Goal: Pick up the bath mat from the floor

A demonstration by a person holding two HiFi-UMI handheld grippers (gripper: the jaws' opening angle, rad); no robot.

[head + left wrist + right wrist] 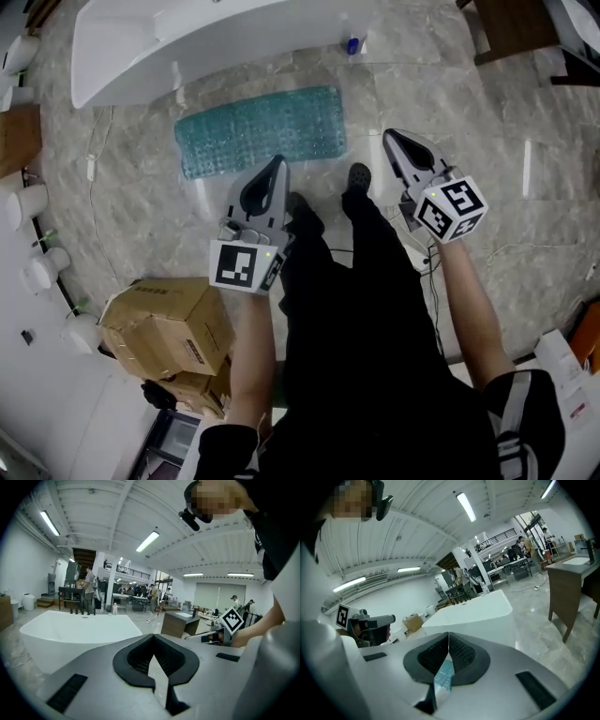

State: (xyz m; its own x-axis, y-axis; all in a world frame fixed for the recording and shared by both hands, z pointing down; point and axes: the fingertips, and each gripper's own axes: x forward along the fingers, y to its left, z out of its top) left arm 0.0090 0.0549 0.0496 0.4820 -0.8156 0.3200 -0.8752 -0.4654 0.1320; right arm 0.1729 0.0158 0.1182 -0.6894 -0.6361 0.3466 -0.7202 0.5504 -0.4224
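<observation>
**Bath mat** [258, 129]: teal, lying flat on the marble floor [487, 141], just beside the near side of the white tub [187, 37].

**Left tongs** [278, 161] and **right tongs** [390, 136]: both are held above the floor and point toward the far side. On each, the jaws are closed tip to tip with nothing gripped, and neither touches the mat.

From above, the left tips appear at the mat's near edge, and the right tips sit to the right of the mat. A strip of teal shows through the gap behind the right tips.

**Shoes** [358, 176]: the person stands just near of the mat, between the two tongs.

**Boxes** [169, 328]: cardboard, stacked at near left, well apart from the mat.
</observation>
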